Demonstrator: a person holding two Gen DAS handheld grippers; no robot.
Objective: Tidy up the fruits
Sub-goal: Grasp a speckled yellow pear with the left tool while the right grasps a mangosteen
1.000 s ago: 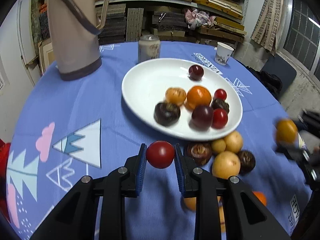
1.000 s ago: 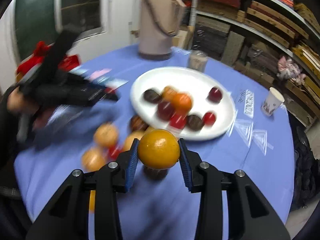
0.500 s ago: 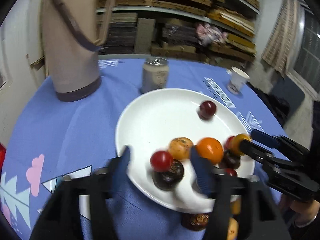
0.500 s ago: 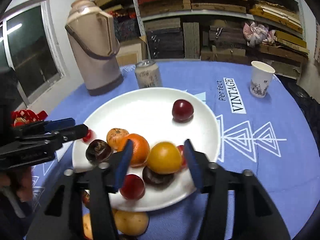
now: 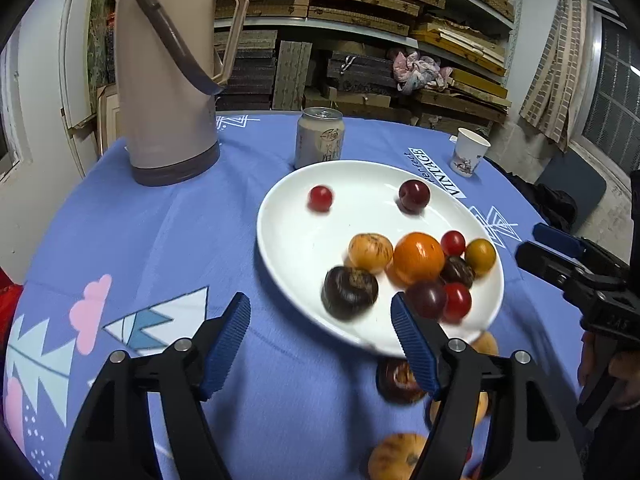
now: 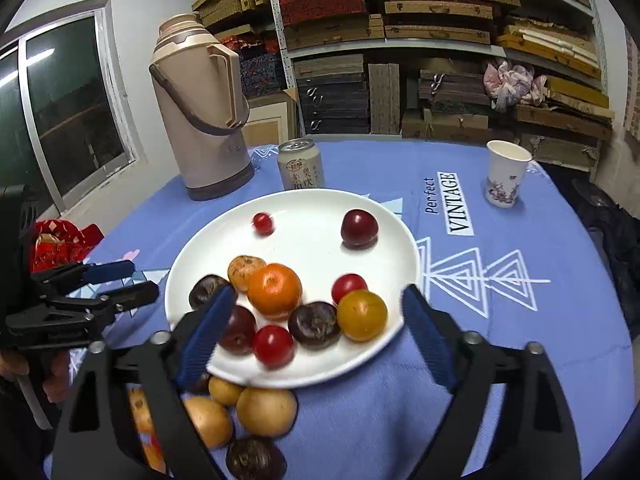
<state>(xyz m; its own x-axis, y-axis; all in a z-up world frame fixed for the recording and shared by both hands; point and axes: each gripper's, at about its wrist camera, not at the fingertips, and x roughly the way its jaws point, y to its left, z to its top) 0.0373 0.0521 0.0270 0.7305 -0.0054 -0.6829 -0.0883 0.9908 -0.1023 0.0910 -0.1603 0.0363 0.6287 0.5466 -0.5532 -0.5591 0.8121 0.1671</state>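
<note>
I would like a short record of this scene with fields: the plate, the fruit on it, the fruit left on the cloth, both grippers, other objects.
plate: white plate on the blue tablecloth
fruit on plate: nine pieces, among them an orange, a yellow-orange fruit and a small red tomato apart at the back
fruit on cloth: several yellow and dark pieces beside the near rim
left gripper: jaws opening, nothing between them
right gripper: jaws opening, nothing gripped
other objects: thermos, drink can, paper cup
</note>
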